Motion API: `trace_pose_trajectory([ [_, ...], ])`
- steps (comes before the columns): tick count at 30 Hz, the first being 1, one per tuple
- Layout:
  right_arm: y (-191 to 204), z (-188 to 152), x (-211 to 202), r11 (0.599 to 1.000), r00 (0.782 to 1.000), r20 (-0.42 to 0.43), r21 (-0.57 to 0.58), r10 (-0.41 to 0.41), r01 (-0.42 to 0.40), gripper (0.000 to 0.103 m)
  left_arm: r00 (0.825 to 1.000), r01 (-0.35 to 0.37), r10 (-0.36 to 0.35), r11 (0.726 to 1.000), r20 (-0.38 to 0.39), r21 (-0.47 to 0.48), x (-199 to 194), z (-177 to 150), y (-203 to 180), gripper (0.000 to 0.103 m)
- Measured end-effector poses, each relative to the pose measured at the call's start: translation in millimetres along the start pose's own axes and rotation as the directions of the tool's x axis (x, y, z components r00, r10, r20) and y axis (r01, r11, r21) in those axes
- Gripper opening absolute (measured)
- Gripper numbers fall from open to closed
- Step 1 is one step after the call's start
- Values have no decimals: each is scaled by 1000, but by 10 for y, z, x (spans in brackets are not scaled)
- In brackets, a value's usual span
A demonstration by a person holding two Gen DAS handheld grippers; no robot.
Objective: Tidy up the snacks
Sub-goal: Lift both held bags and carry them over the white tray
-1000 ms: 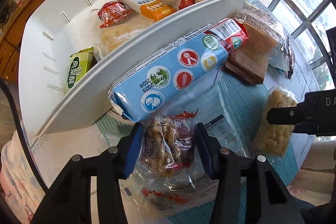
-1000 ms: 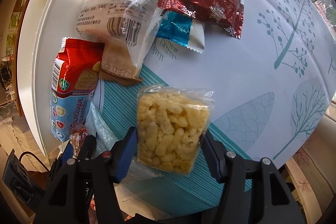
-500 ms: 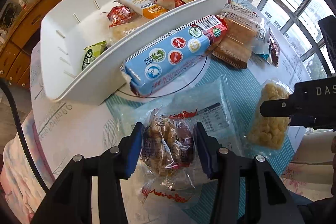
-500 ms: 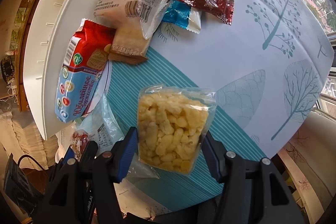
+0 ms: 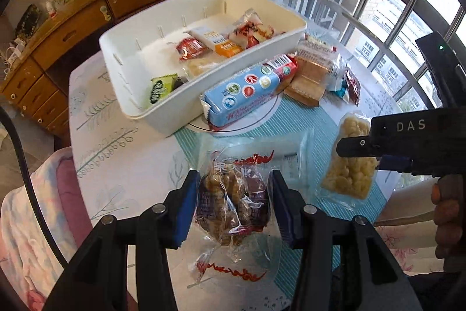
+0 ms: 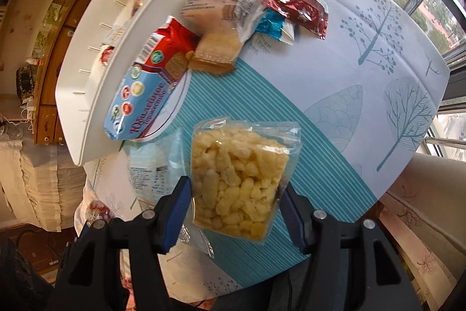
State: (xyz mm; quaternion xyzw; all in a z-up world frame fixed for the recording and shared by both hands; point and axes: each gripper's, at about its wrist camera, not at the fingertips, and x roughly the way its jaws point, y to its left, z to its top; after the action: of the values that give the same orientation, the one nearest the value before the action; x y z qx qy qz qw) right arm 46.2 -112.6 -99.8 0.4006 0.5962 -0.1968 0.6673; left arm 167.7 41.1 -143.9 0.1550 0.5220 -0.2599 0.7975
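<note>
The left tool [image 5: 233, 203] pinches a clear packet of brown nut candy [image 5: 231, 203] between its blue pads, holding it above the near edge of the table [image 5: 131, 165]. To its right, the right tool [image 6: 237, 209] grips a clear bag of pale yellow puffed snack [image 6: 241, 179] by its sides, lifted over the teal striped part of the tablecloth. Just beyond the nut candy, a flat clear wrapper [image 5: 271, 147] lies on the table. Farther on, a blue and red biscuit pack [image 5: 247, 89] leans against the near wall of the white bin [image 5: 163, 112]. Right of the biscuit pack sit a tan wafer packet [image 5: 308, 80], a small teal-and-white wrapper [image 6: 272, 25] and a dark red foil packet [image 6: 294, 6], touching one another. Inside the bin lie a green packet [image 5: 161, 91], a red packet [image 5: 190, 48], an orange-and-white packet [image 5: 218, 41] and a clear packet with red print [image 5: 253, 29].
</note>
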Motion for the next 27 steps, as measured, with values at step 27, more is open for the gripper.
trace_pose_trajectory([
  [27, 769, 365, -919, 932, 955, 285, -360, 86, 24, 60, 963, -1, 64, 973, 263, -230, -914, 712, 534, 47],
])
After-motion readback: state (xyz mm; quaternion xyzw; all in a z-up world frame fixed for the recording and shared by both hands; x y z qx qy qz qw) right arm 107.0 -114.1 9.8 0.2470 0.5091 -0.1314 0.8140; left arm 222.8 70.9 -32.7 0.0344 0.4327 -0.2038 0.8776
